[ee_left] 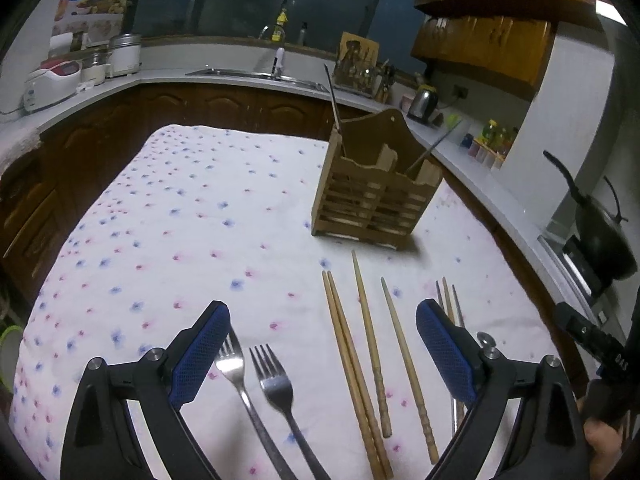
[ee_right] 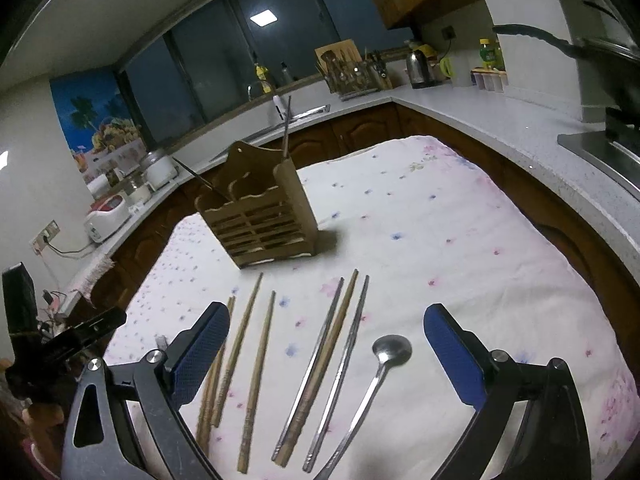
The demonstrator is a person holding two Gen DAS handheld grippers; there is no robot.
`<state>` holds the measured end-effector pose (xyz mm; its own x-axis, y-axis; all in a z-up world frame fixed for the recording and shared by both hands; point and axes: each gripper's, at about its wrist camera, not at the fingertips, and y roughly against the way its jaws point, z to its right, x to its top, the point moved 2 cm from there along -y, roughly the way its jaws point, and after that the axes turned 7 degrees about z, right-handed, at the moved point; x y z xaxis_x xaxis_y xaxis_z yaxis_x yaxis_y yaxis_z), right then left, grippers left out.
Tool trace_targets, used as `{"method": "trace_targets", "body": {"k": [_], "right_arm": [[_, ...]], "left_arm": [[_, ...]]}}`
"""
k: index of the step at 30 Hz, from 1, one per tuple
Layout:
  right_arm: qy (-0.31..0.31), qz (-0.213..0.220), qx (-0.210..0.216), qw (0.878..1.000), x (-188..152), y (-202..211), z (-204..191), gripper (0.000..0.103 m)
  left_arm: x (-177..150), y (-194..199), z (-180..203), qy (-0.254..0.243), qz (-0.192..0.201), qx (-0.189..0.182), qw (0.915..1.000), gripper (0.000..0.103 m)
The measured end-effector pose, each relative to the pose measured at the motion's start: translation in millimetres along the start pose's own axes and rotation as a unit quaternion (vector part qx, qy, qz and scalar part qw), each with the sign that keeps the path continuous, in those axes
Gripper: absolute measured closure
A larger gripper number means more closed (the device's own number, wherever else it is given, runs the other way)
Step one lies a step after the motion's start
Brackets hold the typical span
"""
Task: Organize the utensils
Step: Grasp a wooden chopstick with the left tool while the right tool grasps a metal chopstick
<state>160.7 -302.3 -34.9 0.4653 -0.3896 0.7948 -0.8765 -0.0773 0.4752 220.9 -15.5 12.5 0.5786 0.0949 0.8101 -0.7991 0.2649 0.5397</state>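
Home kitchen: sink [ee_left: 256, 73], kettle [ee_right: 418, 68], rice cooker [ee_left: 50, 80], wood cabinets [ee_left: 488, 40]; probably stove [ee_right: 604, 148].

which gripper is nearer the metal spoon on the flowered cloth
Right. The right gripper has the metal spoon between its open fingers; the left gripper sits over the forks, further left.

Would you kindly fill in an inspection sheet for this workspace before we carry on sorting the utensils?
Surface: table under a white floral cloth, lying flat.
Job's things: wooden utensil holder upright, a few utensils already in it; two forks, wooden chopsticks, metal chopsticks and a spoon lie loose on the cloth.
Clutter: nothing seen on the cloth.
Grippers: left hand-held gripper open above forks and chopsticks; right hand-held gripper open above chopsticks and spoon; neither holds anything.
Cables: a cord runs from a wall socket.
Surroundings: kitchen counter, sink, kettle.
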Motion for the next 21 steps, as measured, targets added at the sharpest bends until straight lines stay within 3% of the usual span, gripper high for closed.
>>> {"method": "trace_targets", "body": {"k": [2,6,8,12,21], "right_arm": [[0.003,-0.002,-0.006,1.000,0.1,-4.9,0.6,0.020],[0.000,-0.025,-0.011,1.000,-0.1,-21.6,5.0,0.035],[0.003,-0.039,-0.018,0.999,-1.4,-31.8,6.7,0.050],[0.006,-0.081,-0.022,0.996,-6.8,-57.7,10.3,0.063],[0.010,-0.147,-0.032,0.989,-19.7,-104.7,13.4,0.077]], "left_arm": [[0.0,-8.7,4.1,-0.005,-0.012,-0.007,0.9999,0.019],[2.8,-32.0,16.1,-0.025,-0.046,-0.014,0.9986,0.039],[5.2,-45.0,23.0,-0.035,-0.065,-0.019,0.9971,0.048],[10.5,-72.9,33.7,-0.047,-0.103,-0.028,0.9931,0.067],[14.0,-139.8,41.4,-0.049,-0.168,-0.033,0.9841,0.072]]}}
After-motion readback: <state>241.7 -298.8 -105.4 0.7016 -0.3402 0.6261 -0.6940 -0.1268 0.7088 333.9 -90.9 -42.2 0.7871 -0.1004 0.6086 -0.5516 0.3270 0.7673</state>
